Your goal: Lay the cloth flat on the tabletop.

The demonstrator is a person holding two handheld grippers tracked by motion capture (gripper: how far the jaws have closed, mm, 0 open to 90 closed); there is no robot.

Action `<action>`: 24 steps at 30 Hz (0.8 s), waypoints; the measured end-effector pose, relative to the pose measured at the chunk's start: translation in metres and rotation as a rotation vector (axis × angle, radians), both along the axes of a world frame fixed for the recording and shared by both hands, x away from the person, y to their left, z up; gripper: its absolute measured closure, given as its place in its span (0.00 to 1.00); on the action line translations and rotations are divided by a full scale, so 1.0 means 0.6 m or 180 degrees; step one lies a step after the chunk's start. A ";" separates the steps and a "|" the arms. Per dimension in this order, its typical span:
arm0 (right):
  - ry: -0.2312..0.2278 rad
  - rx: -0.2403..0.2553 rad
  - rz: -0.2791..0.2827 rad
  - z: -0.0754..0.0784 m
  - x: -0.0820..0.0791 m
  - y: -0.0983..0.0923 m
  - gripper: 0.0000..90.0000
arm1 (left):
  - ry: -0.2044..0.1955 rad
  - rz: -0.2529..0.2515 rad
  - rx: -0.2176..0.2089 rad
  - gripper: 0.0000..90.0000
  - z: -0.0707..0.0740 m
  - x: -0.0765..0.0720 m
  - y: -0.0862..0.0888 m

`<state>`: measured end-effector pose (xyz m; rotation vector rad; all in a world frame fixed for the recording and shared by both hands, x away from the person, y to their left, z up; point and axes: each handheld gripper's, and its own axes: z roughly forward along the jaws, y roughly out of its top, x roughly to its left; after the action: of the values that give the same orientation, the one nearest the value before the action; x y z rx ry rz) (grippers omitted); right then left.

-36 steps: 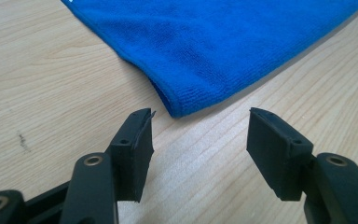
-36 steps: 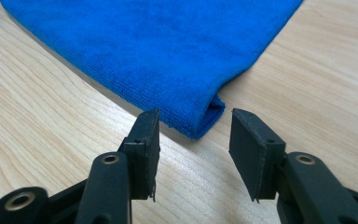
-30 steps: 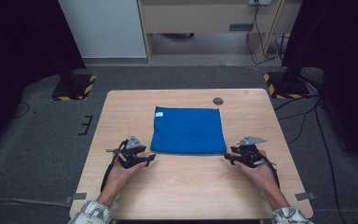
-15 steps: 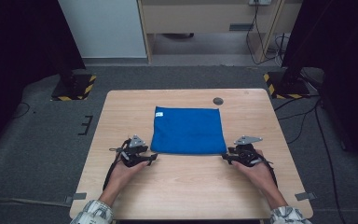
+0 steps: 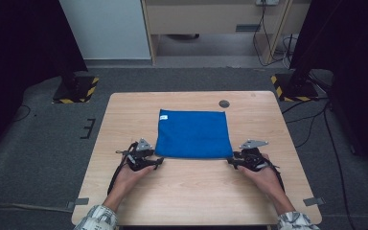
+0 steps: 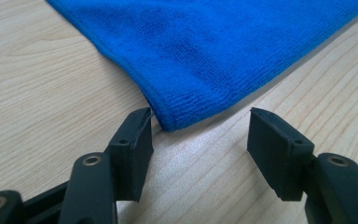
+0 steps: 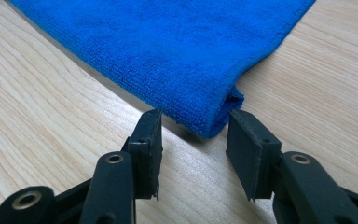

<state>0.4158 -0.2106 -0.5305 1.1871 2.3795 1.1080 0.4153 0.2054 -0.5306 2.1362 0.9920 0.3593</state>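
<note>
The wooden table (image 5: 191,191) carries a folded blue microfibre cloth (image 5: 193,133) at its middle, just on the near side of a small dark disc (image 5: 224,103). It looks soft, light and limp, so it will sag and drape once lifted; the near corners are the places to pinch. The left gripper (image 6: 198,128) stands spread at the cloth's near-left corner. The right gripper (image 7: 193,126) is spread around the near-right corner, its jaws having just been closing, not yet pinching.

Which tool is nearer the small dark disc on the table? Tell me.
Right. The right tool sits at the blue cloth's near right corner, on the side of the table where the disc lies; the left tool is at the near left corner, farther away.
</note>
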 end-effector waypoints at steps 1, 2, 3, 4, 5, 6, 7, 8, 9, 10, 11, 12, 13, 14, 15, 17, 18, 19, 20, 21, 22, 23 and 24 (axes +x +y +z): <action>0.0000 0.0006 0.0001 0.000 0.000 0.001 0.62 | -0.0007 -0.0007 0.0004 0.45 0.000 0.000 -0.001; -0.0001 0.0011 0.0004 0.000 0.000 0.001 0.62 | -0.0012 -0.0003 0.0003 0.45 0.000 0.001 -0.002; 0.0010 0.0022 0.0001 0.000 -0.001 0.002 0.63 | -0.0014 0.0001 0.0009 0.46 0.000 0.001 -0.003; -0.0005 -0.0002 0.0025 0.000 0.000 0.002 0.63 | -0.0023 -0.0002 0.0011 0.47 0.000 0.002 -0.005; -0.0006 -0.0001 0.0026 0.000 0.000 0.003 0.64 | -0.0029 -0.0006 0.0024 0.49 0.000 0.003 -0.007; -0.0012 -0.0008 0.0034 0.000 0.000 0.003 0.65 | -0.0033 -0.0008 0.0049 0.50 0.001 0.003 -0.008; -0.0030 -0.0005 0.0034 0.000 0.000 0.004 0.66 | -0.0044 -0.0008 0.0075 0.52 0.001 0.003 -0.010; -0.0045 0.0004 0.0032 0.001 0.000 0.005 0.68 | -0.0051 -0.0013 0.0102 0.54 0.002 0.002 -0.011; -0.0061 -0.0004 0.0044 0.002 0.000 0.006 0.70 | -0.0055 -0.0012 0.0116 0.55 0.002 0.002 -0.011; -0.0080 -0.0006 0.0044 0.002 -0.001 0.005 0.72 | -0.0056 -0.0006 0.0119 0.59 0.002 0.002 -0.011; -0.0084 -0.0001 0.0041 0.003 -0.001 0.005 0.74 | -0.0054 0.0018 0.0117 0.61 0.003 0.002 -0.010; -0.0091 0.0007 0.0037 0.004 -0.001 0.004 0.76 | -0.0050 0.0026 0.0116 0.63 0.003 0.003 -0.010; -0.0097 0.0003 0.0039 0.004 -0.001 0.004 0.77 | -0.0060 0.0028 0.0129 0.65 0.003 0.003 -0.011; -0.0097 0.0003 0.0042 0.004 -0.001 0.004 0.79 | -0.0079 0.0027 0.0157 0.66 0.003 0.002 -0.011; -0.0097 0.0005 0.0046 0.004 -0.001 0.004 0.80 | -0.0086 0.0023 0.0165 0.68 0.003 0.002 -0.012; -0.0130 -0.0008 0.0070 0.005 -0.002 0.004 0.84 | -0.0095 0.0026 0.0178 0.74 0.004 0.002 -0.013; -0.0143 -0.0008 0.0067 0.005 -0.002 0.005 0.86 | -0.0098 0.0033 0.0174 0.76 0.004 0.002 -0.014; -0.0154 -0.0016 0.0074 0.006 -0.002 0.005 0.87 | -0.0104 0.0034 0.0189 0.79 0.004 0.003 -0.015; -0.0160 -0.0016 0.0077 0.006 -0.002 0.006 0.88 | -0.0115 0.0034 0.0195 0.81 0.004 0.004 -0.018; -0.0152 -0.0007 0.0079 0.006 -0.002 0.006 0.89 | -0.0134 0.0033 0.0210 0.83 0.004 0.005 -0.020; -0.0158 -0.0010 0.0092 0.006 -0.002 0.006 0.89 | -0.0141 0.0030 0.0242 0.85 0.004 0.006 -0.025; -0.0164 -0.0015 0.0109 0.006 -0.002 0.006 0.91 | -0.0149 0.0028 0.0268 0.89 0.005 0.007 -0.028; -0.0167 -0.0014 0.0111 0.007 -0.002 0.006 0.92 | -0.0159 0.0025 0.0308 0.91 0.006 0.007 -0.031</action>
<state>0.4145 -0.2071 -0.5265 1.1054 2.3704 1.1298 0.4195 0.1866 -0.5270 2.1992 0.9725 0.4710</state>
